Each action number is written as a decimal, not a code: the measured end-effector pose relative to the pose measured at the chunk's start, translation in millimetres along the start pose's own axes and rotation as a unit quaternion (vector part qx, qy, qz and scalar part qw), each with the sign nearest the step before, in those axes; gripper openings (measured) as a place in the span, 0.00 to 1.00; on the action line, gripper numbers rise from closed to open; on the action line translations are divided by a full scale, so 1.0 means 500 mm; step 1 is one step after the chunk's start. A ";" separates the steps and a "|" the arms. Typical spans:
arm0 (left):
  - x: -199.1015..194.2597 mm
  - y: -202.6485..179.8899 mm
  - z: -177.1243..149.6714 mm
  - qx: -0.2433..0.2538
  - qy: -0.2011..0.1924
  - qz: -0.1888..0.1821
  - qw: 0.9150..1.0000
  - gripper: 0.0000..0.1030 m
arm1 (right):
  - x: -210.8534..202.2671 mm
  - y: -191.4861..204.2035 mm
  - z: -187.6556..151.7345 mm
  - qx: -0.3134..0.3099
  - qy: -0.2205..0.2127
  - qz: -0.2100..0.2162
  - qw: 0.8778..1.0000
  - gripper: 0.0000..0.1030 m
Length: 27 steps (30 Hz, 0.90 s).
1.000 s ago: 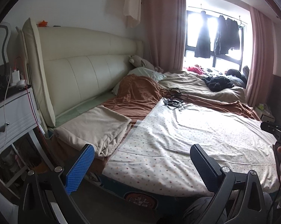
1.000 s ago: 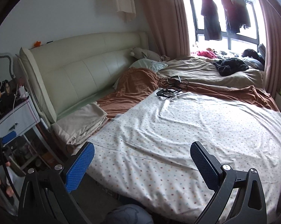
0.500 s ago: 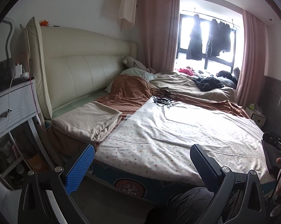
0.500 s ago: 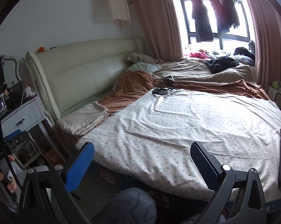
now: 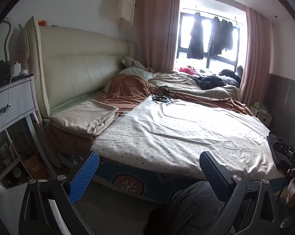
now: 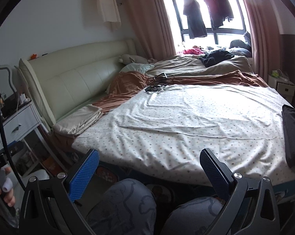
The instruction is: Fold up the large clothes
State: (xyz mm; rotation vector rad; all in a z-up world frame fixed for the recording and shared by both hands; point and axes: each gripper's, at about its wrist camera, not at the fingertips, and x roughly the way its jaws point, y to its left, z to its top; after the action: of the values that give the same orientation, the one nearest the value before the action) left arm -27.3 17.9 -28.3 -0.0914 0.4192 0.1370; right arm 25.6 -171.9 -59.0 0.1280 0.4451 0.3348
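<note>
A large white dotted sheet lies spread flat over the near part of the bed; it also shows in the right wrist view. A folded beige cloth rests at its left by the headboard, also in the right wrist view. My left gripper is open and empty, held back from the bed's foot edge above the floor. My right gripper is open and empty, off the bed's near edge above the person's knees.
A brown blanket, a black cable bundle, a beige duvet and dark clothes lie further back. A white nightstand stands left. A dark cloth lies on the bed's right edge. Clothes hang at the window.
Both grippers have pulled back and down from the bed; the bed's foot edge, floor and the person's knees have come into view. Both stay open and empty.
</note>
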 end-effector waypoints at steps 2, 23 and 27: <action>-0.002 -0.003 -0.005 0.006 0.000 -0.001 1.000 1.00 | -0.002 -0.005 -0.005 0.001 0.001 -0.006 1.000 1.00; -0.027 -0.012 -0.009 0.015 -0.006 -0.008 1.000 1.00 | -0.007 0.011 -0.007 -0.003 0.004 0.001 1.000 1.00; -0.034 -0.015 -0.011 0.016 -0.012 -0.011 1.000 1.00 | -0.013 0.012 -0.005 0.000 0.003 0.000 1.000 1.00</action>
State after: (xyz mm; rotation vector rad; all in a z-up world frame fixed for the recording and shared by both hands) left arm -43.8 8.0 -25.8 -0.0626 0.3953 0.1098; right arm 17.1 -168.4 -57.5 0.1278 0.4520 0.3351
